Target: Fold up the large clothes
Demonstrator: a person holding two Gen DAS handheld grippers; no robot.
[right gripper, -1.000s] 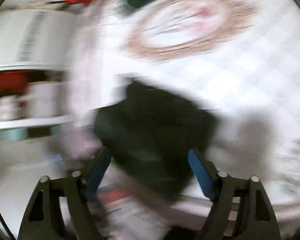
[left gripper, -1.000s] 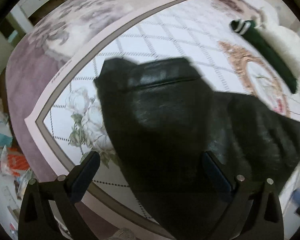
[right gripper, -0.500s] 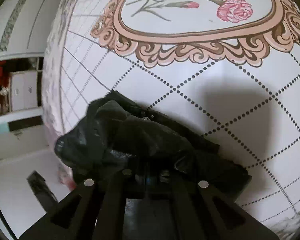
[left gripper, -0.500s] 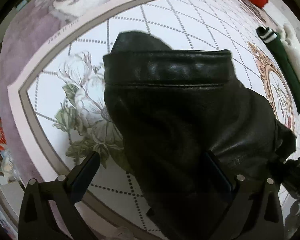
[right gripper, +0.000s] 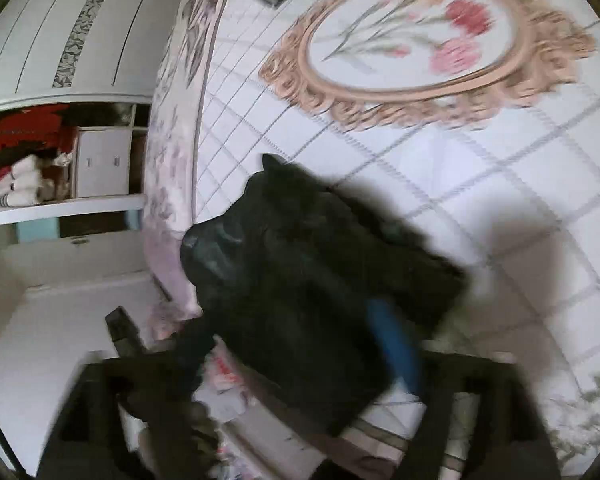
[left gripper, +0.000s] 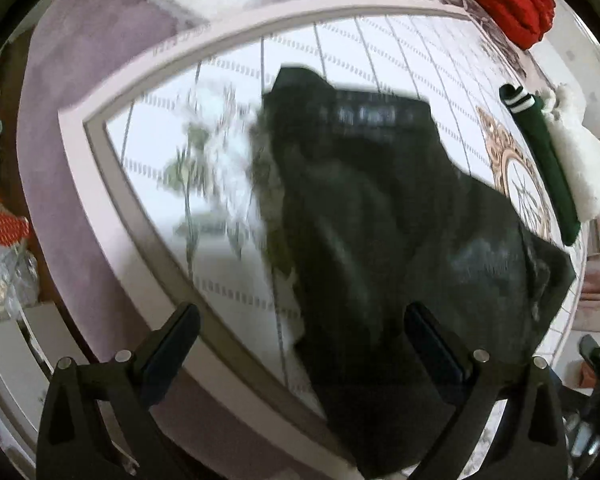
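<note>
A black leather garment lies crumpled on a bed with a white floral quilt; its banded hem points away from me. My left gripper is open and above its near edge, one finger on each side. In the right wrist view the same black garment lies between the open fingers of my right gripper, at the bed's edge. This view is blurred, so I cannot tell whether the blue pads touch the garment.
A red folded garment lies at the far end of the bed. A dark green sleeve with white stripes and a white fluffy item lie at the right. A white wardrobe with open shelves stands beside the bed.
My right gripper was shut on the black garment half a second ago; now its fingers are apart and it has pulled back. My left gripper has risen slightly, still open.
</note>
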